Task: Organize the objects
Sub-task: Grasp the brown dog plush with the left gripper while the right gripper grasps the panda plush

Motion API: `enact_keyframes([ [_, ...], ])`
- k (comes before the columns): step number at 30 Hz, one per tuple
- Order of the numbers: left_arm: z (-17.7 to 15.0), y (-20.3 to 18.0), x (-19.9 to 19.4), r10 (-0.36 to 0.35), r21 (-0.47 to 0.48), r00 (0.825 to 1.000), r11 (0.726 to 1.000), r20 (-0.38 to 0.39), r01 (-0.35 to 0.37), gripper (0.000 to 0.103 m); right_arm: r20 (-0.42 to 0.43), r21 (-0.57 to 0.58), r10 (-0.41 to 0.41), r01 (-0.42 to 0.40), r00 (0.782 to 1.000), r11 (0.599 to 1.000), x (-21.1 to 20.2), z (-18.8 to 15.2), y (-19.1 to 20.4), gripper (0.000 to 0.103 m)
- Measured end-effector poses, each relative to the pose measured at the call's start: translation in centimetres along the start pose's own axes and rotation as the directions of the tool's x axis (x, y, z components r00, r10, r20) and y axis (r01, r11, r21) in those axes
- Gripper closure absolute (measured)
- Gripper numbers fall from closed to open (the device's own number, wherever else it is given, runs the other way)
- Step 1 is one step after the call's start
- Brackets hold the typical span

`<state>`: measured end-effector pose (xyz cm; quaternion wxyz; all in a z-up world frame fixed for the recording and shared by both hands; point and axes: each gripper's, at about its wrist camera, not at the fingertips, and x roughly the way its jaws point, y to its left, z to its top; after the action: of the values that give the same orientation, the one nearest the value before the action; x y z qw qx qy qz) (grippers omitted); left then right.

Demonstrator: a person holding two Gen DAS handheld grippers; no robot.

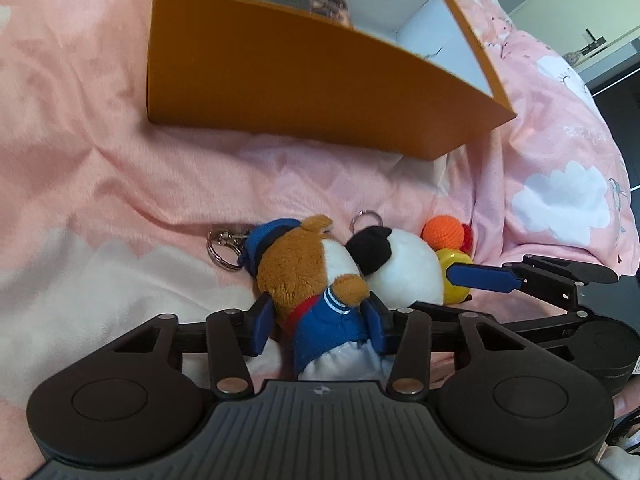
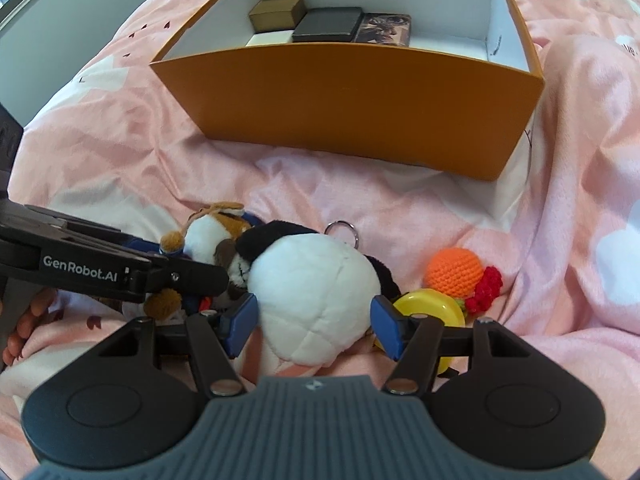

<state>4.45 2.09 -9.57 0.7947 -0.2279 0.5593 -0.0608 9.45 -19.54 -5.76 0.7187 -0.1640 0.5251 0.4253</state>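
Observation:
A brown plush dog keychain (image 1: pixel 308 276) in a blue jacket lies on the pink bedspread, and my left gripper (image 1: pixel 320 320) has its blue pads against both sides of its body. A white and black plush panda keychain (image 2: pixel 316 300) lies beside it, between the blue pads of my right gripper (image 2: pixel 316 324), which touch its sides. The panda also shows in the left wrist view (image 1: pixel 400 268), and the dog in the right wrist view (image 2: pixel 216 236). The open orange box (image 2: pixel 360 104) stands behind both toys.
Inside the box lie a gold box (image 2: pixel 276 14), a black box (image 2: pixel 328 24) and a patterned box (image 2: pixel 384 30). An orange crochet ball (image 2: pixel 454 272) with red bits and a yellow disc (image 2: pixel 428 312) lie right of the panda. The bedspread (image 2: pixel 580 200) is rumpled.

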Motion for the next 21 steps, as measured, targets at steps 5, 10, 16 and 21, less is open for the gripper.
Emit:
enact_keyframes([
  [5,-0.1,-1.1,-2.1,0.052,0.059,0.993,0.997,0.110,-0.058,0.055,0.007,-0.039,-0.008,0.008,1.000,0.999,-0.3,0.2,0.7,0.038],
  [10,0.1,-1.8,-4.0,0.122,0.100,0.965,0.984,0.231,-0.148,0.055,-0.015,-0.069,-0.006,0.005,1.000,0.998,0.0,0.8,1.3,0.038],
  [16,0.5,-0.3,-3.0,0.144,0.061,0.966,0.985,0.214,-0.160,0.055,-0.056,-0.051,0.002,-0.005,0.998,0.999,1.2,1.7,1.5,0.030],
  [21,0.4,1.1,-1.9,0.118,-0.002,0.980,0.993,0.158,-0.119,0.056,-0.071,-0.144,-0.066,0.055,0.995,0.988,2.6,1.9,3.3,0.023],
])
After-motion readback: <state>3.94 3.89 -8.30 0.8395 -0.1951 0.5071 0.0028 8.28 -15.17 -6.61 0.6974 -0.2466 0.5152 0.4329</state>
